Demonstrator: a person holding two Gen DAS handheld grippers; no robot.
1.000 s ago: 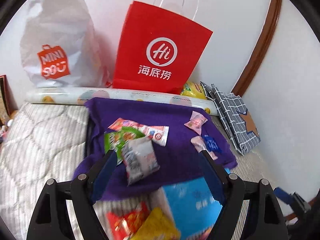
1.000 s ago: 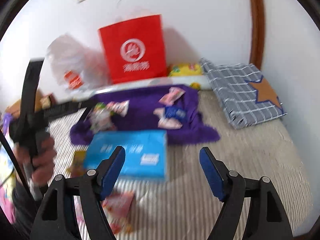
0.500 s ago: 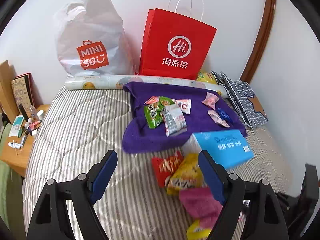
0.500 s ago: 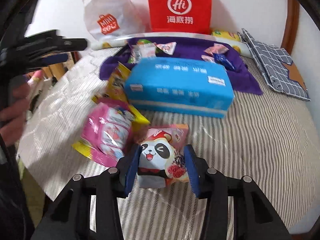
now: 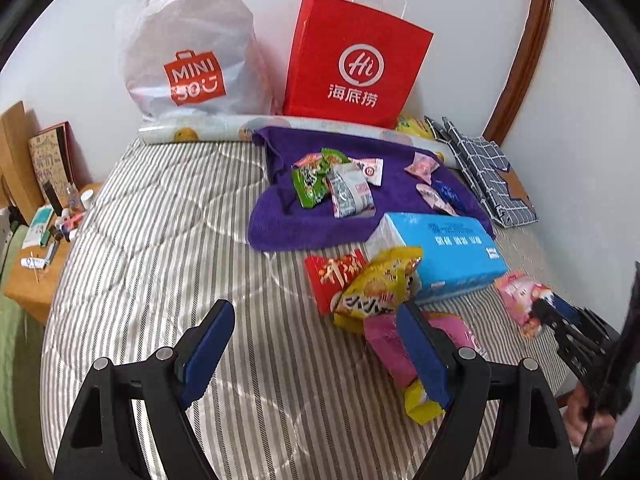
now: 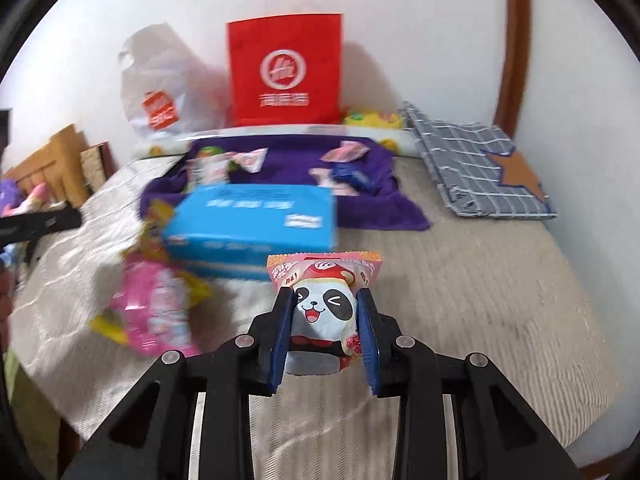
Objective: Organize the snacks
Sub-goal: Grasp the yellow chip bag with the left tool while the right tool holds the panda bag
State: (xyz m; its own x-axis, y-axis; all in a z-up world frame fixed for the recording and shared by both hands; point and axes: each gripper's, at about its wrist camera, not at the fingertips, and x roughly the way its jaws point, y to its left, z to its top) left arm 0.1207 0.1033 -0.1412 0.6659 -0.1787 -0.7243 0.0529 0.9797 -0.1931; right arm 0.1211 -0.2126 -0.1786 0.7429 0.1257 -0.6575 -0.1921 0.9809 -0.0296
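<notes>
My right gripper (image 6: 325, 294) is shut on a pink snack packet with a panda face (image 6: 324, 304), just in front of a blue box (image 6: 256, 220). The left wrist view shows the same packet (image 5: 520, 300) at the right edge, in that gripper (image 5: 548, 308). Over the striped mattress my left gripper (image 5: 314, 312) stands open with nothing between its fingers. Ahead of it lie a red packet (image 5: 332, 276), a yellow packet (image 5: 380, 284) and a pink packet (image 5: 384, 340). On a purple towel (image 5: 280, 224) behind are a green packet (image 5: 308, 184) and other small snacks.
A red paper bag (image 5: 356, 60) and a white plastic bag (image 5: 188, 52) stand against the back wall behind a rolled mat (image 5: 200, 134). Folded checked cloth (image 5: 484, 172) lies at the right. A wooden bedside table (image 5: 32, 272) with small items is at the left edge.
My right gripper came down over the panda packet and shut on it. My left gripper drew back from the purple towel, so more of the mattress shows.
</notes>
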